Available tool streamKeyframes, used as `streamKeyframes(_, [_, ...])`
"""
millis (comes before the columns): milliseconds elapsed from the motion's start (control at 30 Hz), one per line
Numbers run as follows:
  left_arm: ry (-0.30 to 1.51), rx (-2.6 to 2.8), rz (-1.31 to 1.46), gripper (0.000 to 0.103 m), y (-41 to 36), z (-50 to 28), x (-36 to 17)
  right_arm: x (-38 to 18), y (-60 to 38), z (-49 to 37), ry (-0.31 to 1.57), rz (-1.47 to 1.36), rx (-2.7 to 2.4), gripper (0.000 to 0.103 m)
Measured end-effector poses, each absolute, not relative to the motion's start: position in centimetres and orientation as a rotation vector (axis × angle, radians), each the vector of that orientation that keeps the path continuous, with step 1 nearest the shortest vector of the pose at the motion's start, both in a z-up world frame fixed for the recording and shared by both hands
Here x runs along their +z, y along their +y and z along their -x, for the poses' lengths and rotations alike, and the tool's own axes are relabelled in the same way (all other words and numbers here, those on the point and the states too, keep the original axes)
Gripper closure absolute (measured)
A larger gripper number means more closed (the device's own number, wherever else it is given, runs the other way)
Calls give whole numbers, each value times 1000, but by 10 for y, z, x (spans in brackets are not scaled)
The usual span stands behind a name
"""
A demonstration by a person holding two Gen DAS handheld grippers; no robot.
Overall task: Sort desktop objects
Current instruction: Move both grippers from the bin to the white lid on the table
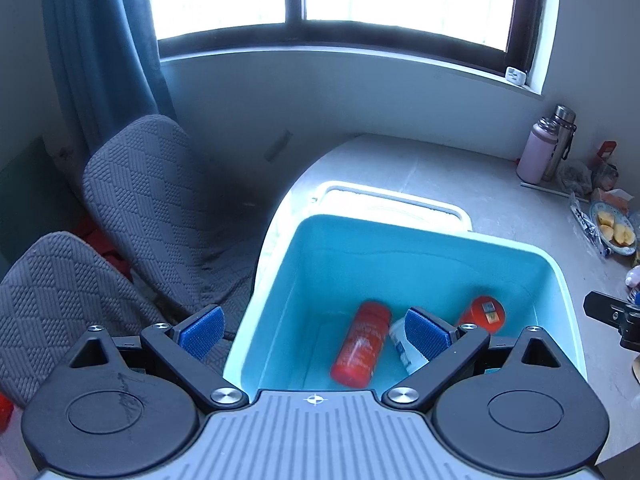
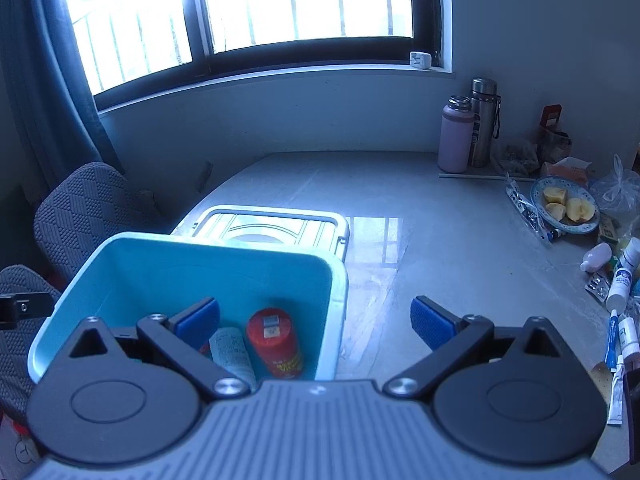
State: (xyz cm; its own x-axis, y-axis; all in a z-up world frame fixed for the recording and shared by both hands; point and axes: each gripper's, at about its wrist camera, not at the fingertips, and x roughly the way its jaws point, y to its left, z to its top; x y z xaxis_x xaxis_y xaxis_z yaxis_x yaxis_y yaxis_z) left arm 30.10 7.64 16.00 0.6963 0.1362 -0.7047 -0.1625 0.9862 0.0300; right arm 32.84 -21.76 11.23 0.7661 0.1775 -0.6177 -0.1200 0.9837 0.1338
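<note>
Left gripper (image 1: 316, 330): jaws spread wide and holding nothing, hanging over the near-left rim of the open light-blue plastic storage bin (image 1: 404, 248).
Right gripper (image 2: 316, 322): jaws spread wide and holding nothing, straddling the bin's right wall, its left pad above the inside, its right pad over bare grey stone-look desk (image 2: 440, 248).
Bin contents: a red cylindrical bottle with a printed label (image 1: 360, 344) lies on the bin floor; just beside it lies a white labelled bottle (image 1: 404, 350), partly hidden by the left gripper's right pad; a second red bottle with a sticker on its cap (image 1: 482, 314) lies to that one's right.
Bin lid: a white flat lid (image 2: 272, 226) lies on the desk just behind the bin.
Right desk edge: a scatter of small white bottles and tubes (image 2: 618, 292) lies well apart from the bin.
Farther right: a blue-patterned plate of cut yellow fruit (image 2: 566, 206).
Back of desk: a pale pink flask (image 2: 454, 136) and a steel flask (image 2: 484, 122) stand upright, side by side, near the wall.
Left of desk: grey quilted chair backs (image 1: 132, 200).
</note>
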Motion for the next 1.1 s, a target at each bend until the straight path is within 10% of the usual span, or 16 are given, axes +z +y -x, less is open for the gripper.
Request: streamKeyframes(1100, [813,-32,32,5,140,-535,184,141,-169,-489,717,-100,18,1])
